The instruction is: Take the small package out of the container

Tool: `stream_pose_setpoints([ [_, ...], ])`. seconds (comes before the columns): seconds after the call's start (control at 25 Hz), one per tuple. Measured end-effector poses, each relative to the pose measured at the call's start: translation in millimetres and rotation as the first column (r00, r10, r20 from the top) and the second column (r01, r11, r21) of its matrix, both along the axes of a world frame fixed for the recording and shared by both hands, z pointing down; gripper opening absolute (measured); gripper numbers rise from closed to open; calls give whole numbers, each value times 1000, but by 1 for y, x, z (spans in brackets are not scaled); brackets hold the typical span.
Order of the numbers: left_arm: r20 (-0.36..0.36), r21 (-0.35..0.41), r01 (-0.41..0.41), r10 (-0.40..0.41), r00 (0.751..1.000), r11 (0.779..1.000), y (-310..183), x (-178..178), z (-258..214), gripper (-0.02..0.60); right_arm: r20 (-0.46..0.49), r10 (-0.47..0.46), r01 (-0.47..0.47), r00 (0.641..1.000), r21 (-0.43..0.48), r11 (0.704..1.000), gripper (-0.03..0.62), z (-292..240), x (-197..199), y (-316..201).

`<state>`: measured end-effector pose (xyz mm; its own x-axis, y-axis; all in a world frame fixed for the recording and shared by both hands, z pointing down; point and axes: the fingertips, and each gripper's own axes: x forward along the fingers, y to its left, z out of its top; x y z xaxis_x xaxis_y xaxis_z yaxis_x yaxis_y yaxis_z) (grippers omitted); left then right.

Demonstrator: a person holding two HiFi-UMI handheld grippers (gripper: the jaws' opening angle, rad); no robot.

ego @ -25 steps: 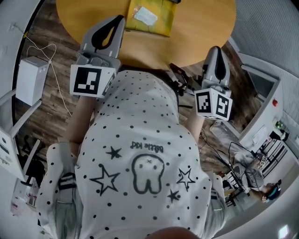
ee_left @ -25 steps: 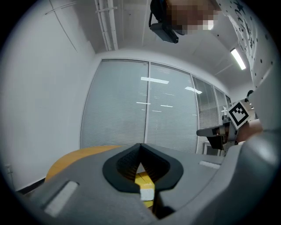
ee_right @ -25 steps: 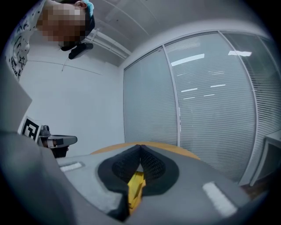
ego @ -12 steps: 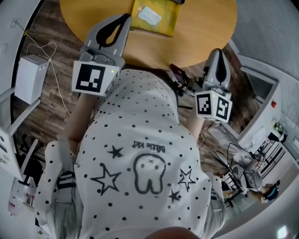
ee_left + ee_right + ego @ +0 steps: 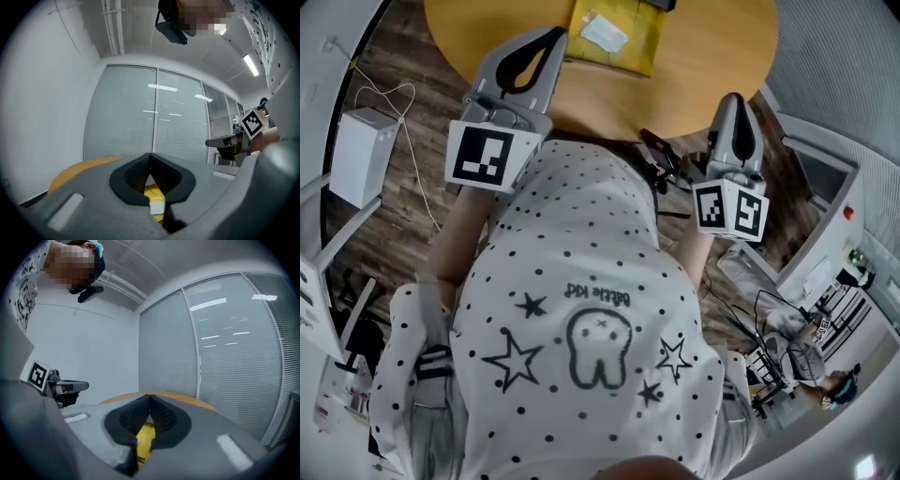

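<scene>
Yellow package (image 5: 614,42) with a white label (image 5: 605,33) lies flat on the far part of the round wooden surface (image 5: 712,56), and neither claw grips it. My left claw (image 5: 546,42) hovers level over the surface's near left side, its tip close to the package's left edge in the head view. Its jaws are pressed together with nothing between them, and the left gripper view shows only a strip of yellow through the gap behind the tips. My right claw (image 5: 732,101) is likewise closed and empty, over the surface's near right edge, well apart from the package. A white box (image 5: 361,159) sits on the wooden floor at left.
</scene>
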<state>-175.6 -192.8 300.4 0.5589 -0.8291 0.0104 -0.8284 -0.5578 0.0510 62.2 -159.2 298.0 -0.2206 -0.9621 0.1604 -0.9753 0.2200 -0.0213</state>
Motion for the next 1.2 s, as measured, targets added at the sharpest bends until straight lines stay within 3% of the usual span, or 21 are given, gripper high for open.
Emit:
stream_pose_setpoints([
  [0.2, -5, -9, 13, -13, 1000, 1000, -3, -5, 3, 11, -50, -78, 78, 996, -16, 997, 5, 4, -18, -19],
  [0.28, -9, -10, 17, -17, 1000, 1000, -6, -6, 4, 11, -59, -109, 108, 992, -20, 994, 48, 8, -27, -29],
  [0.36, -10, -14, 21, -21, 1000, 1000, -8, -7, 5, 10, -83, -142, 140, 986, -33, 990, 48, 15, -37, -39],
  [0.64, 2, -23, 8, -7, 1000, 1000, -16, -4, 5, 11, -199, -266, 238, 943, -154, 959, 73, 64, -69, -77],
  [0.88, 17, -36, -24, 24, 1000, 999, -25, -4, 9, 11, -206, -369, 302, 906, -296, 906, 101, 120, -101, -99],
  [1.08, 28, -48, -54, 55, 998, 997, -31, 1, 12, 10, -275, -462, 324, 843, -427, 844, 146, 163, -118, -113],
  [1.2, 33, -56, -74, 76, 997, 996, -34, 3, 14, 11, -243, -499, 344, 832, -480, 807, 146, 183, -130, -117],
])
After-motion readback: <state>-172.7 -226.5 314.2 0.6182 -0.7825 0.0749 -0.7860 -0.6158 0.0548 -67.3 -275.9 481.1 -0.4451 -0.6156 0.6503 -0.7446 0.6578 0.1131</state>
